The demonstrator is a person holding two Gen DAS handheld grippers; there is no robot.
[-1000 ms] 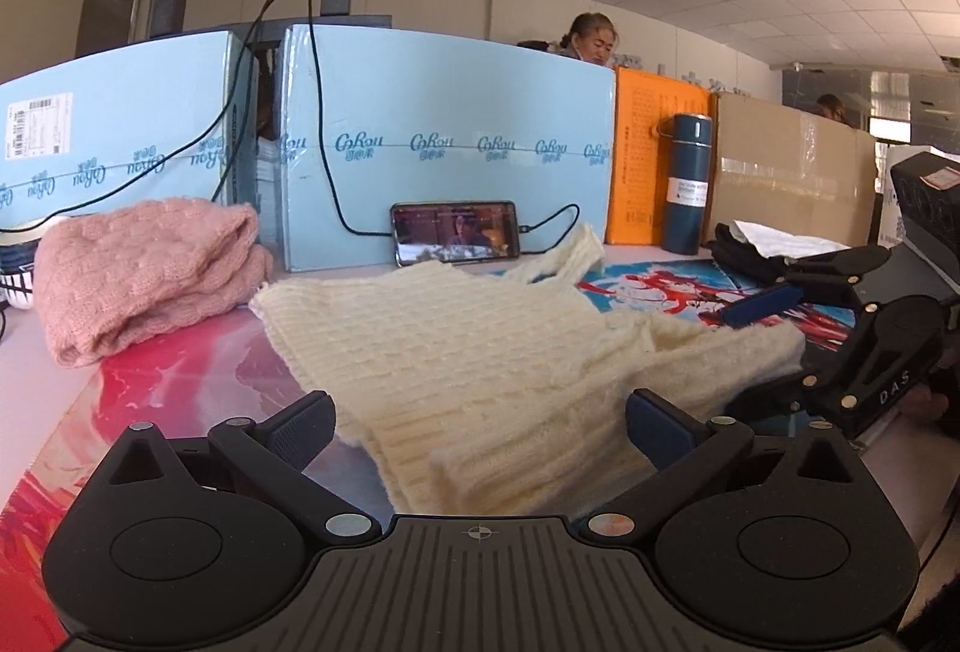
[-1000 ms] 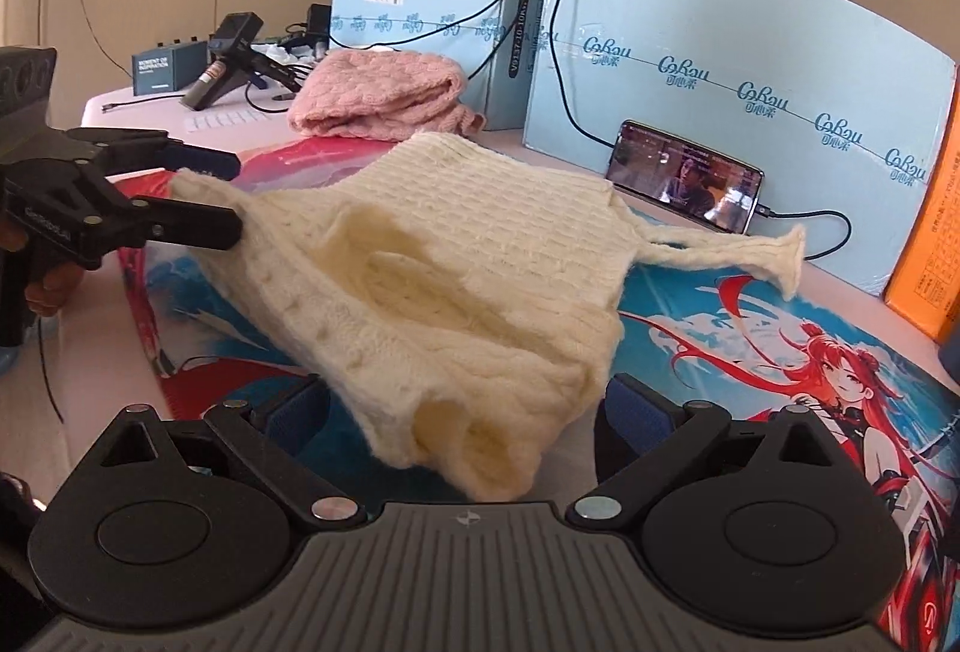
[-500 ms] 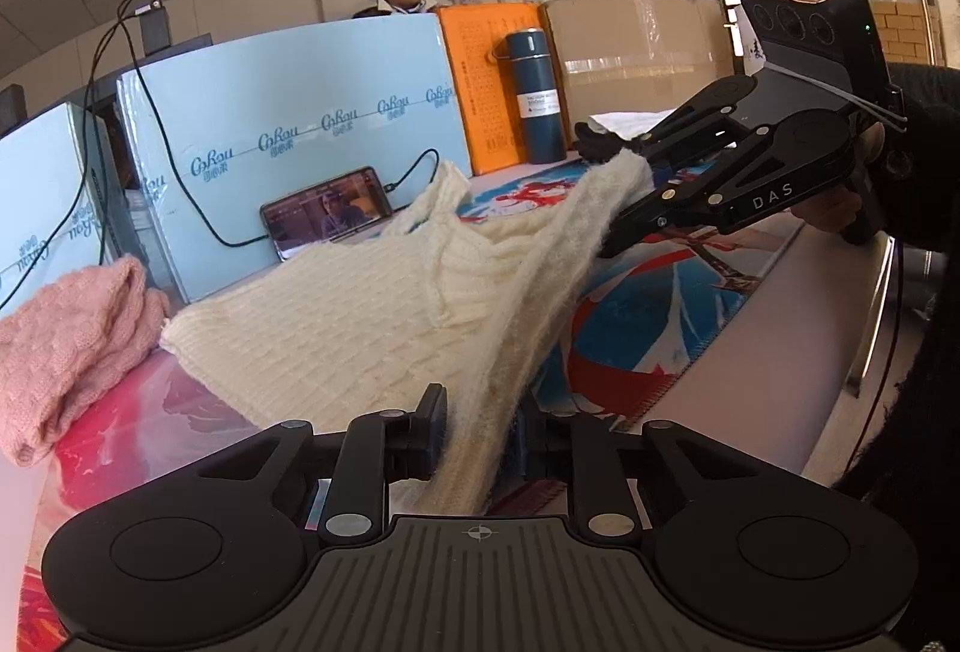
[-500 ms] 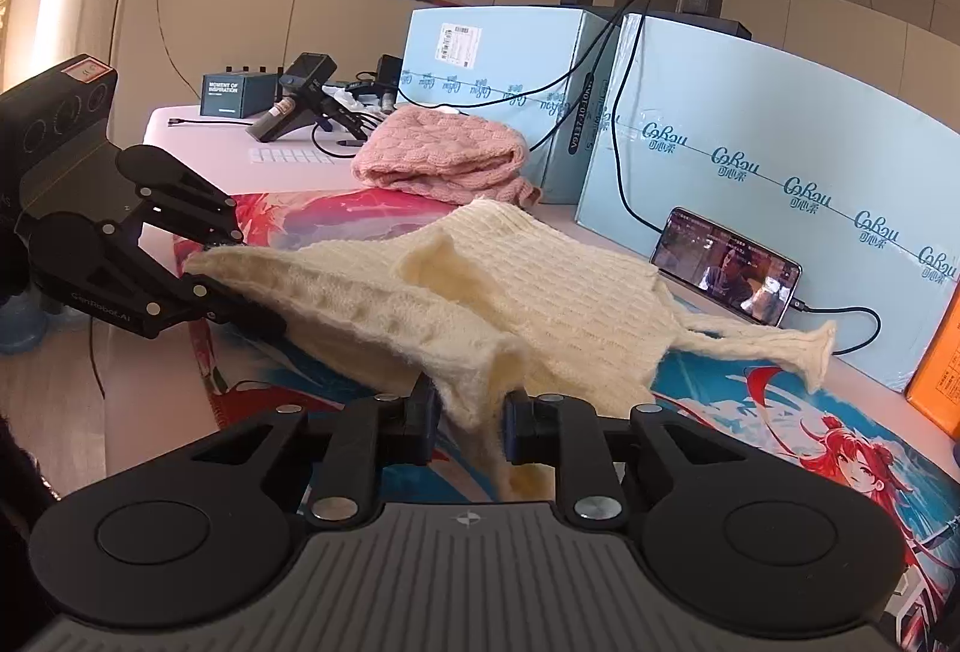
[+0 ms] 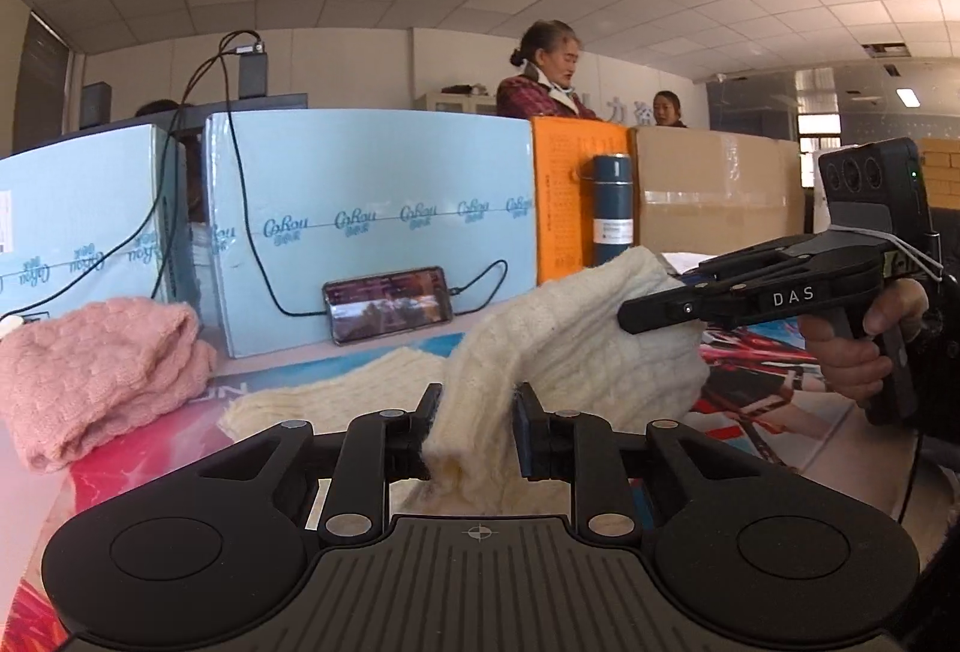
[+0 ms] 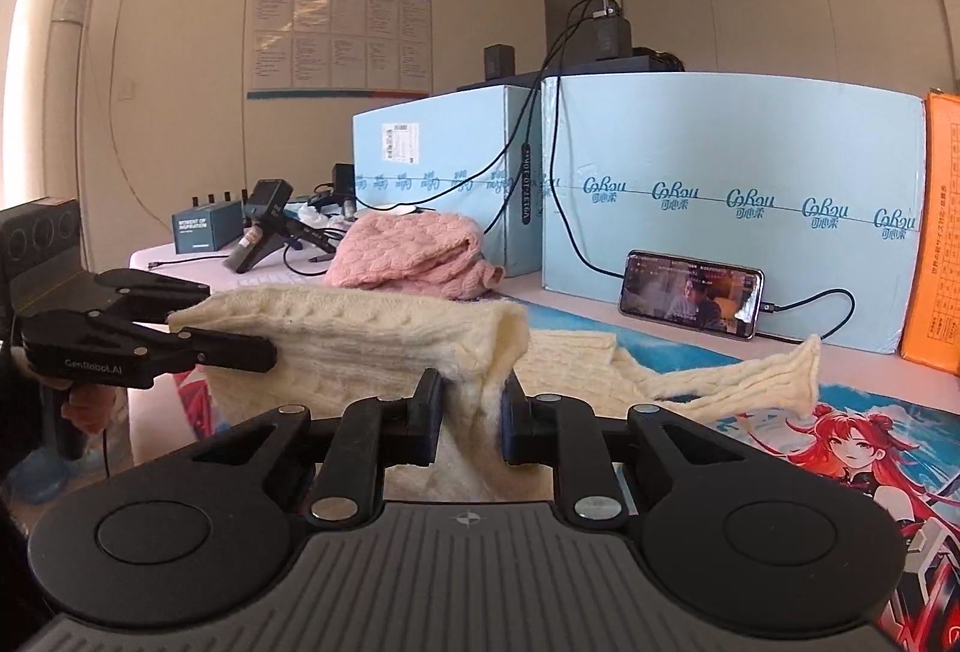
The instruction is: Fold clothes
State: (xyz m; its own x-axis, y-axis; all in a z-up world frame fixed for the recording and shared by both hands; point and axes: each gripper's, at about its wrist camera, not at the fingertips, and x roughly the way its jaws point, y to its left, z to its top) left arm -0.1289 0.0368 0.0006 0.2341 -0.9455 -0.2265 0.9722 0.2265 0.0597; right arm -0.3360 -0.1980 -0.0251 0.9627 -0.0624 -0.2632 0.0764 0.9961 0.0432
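We held the cream sweater (image 5: 576, 346) clenched in both tongs, left (image 5: 474, 427) and right (image 6: 471, 421), released a second earlier; pink knit (image 5: 96, 370) at nine o'clock, phone (image 5: 389, 304) at twelve.

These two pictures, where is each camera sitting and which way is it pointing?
Left wrist view: sits on the left tool, looking forward along its fingers, clamped on the cream sweater; the right tool and hand show.
Right wrist view: sits on the right tool, also clamped on the sweater, facing the blue boxes; the left tool shows at left.
Shared: sweater, pink knit, phone, each other's tool.
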